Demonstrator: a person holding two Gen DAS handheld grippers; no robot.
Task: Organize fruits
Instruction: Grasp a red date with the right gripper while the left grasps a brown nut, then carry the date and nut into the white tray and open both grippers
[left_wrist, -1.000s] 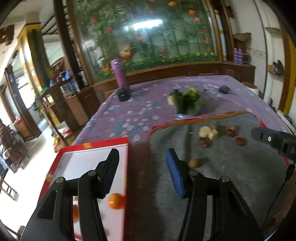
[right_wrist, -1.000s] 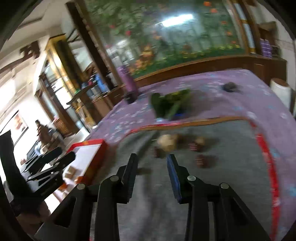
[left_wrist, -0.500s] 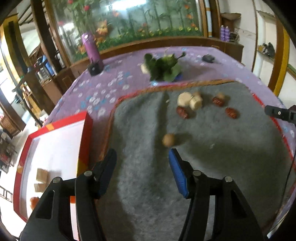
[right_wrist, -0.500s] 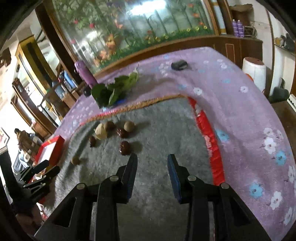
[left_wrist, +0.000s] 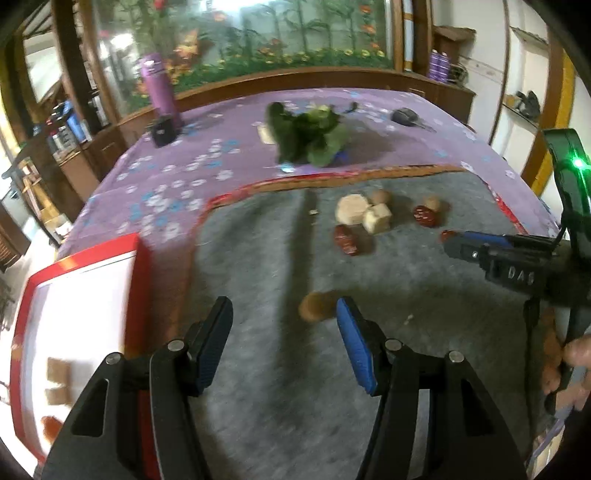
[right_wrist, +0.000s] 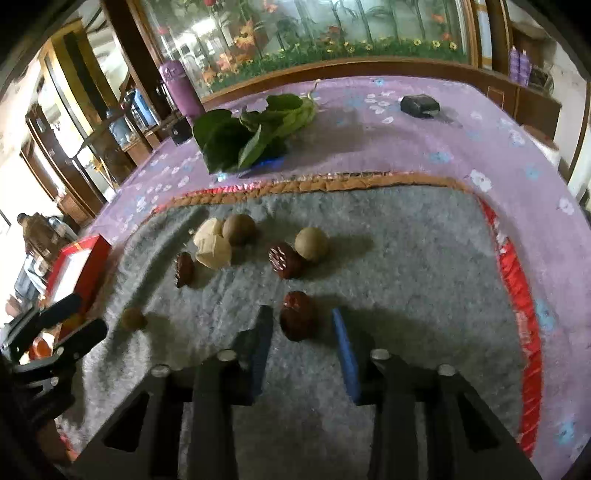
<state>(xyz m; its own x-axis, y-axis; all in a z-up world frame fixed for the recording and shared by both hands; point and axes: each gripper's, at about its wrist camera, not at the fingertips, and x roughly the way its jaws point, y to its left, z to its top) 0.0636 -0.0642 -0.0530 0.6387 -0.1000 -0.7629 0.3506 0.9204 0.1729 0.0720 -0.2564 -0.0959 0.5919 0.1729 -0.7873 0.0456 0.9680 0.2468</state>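
Several small fruits lie on a grey mat (left_wrist: 258, 369). My left gripper (left_wrist: 284, 314) is open, low over the mat; a lone brown round fruit (left_wrist: 314, 305) lies just inside its right finger. My right gripper (right_wrist: 301, 321) is open around a red date (right_wrist: 298, 319), not shut on it. Beyond it lie another date (right_wrist: 284, 259), a third date (right_wrist: 184, 269), two round fruits (right_wrist: 311, 243) and pale chunks (right_wrist: 212, 247). A red-rimmed white tray (left_wrist: 77, 325) at the left holds a few pieces.
A bunch of green leaves (right_wrist: 251, 133) lies on the purple flowered tablecloth (right_wrist: 424, 147) behind the mat. A purple bottle (left_wrist: 160, 88), a small black box (left_wrist: 163, 131) and a dark object (right_wrist: 419, 105) stand farther back. The table edge drops off on the left.
My left gripper has swung from over the tray to the mat, up to the lone brown fruit. My right gripper has moved in over the mat and now brackets a red date.
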